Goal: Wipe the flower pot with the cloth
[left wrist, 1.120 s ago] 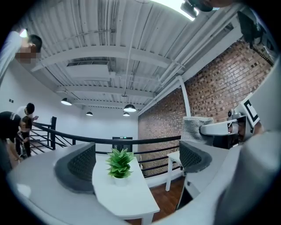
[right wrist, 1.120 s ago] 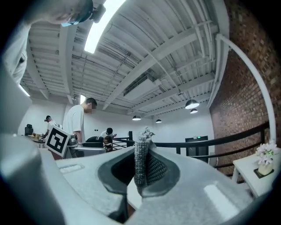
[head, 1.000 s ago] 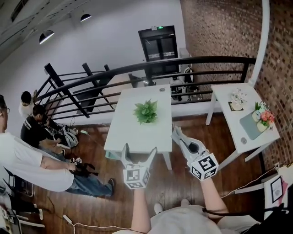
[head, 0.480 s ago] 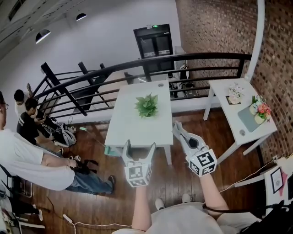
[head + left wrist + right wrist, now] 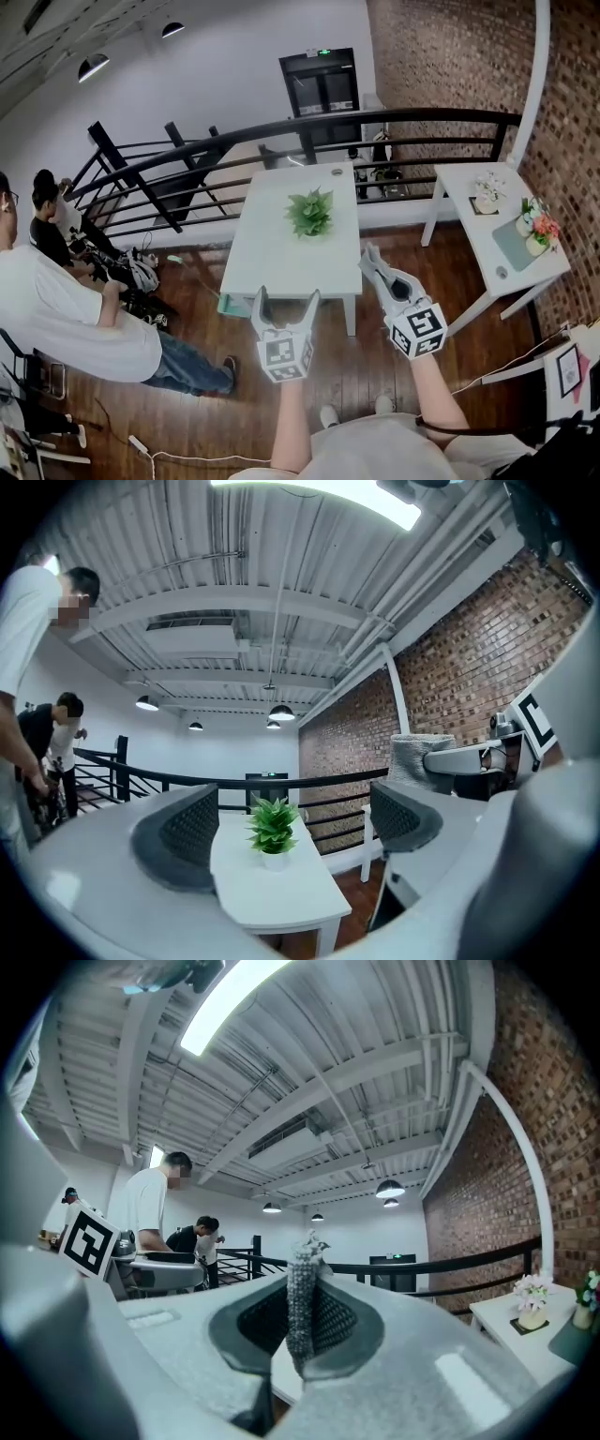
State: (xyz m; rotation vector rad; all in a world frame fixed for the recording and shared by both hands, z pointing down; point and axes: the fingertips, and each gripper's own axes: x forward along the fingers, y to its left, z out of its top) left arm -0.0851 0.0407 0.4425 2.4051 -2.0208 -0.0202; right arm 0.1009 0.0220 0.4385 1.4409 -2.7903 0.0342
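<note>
1. State: your left gripper [image 5: 286, 300] has its fingers spread wide with nothing between them; right gripper [image 5: 368, 255] fingers are clamped on the cloth [image 5: 300, 1297]; the flower pot [image 5: 274, 860] sits mid-counter [image 5: 281, 258], well apart from both.
2. Risk: only a thin fold of cloth is pinched; rub hard and it likely pulls free.
3. Risk: the pot looks light; a one-sided wipe could slide or tip it; steady it with your left.
4. Versus a second ago: both grips look unchanged; the pot sits slightly up and right in the head view; the person in white [image 5: 66, 319] has shifted further in.
</note>
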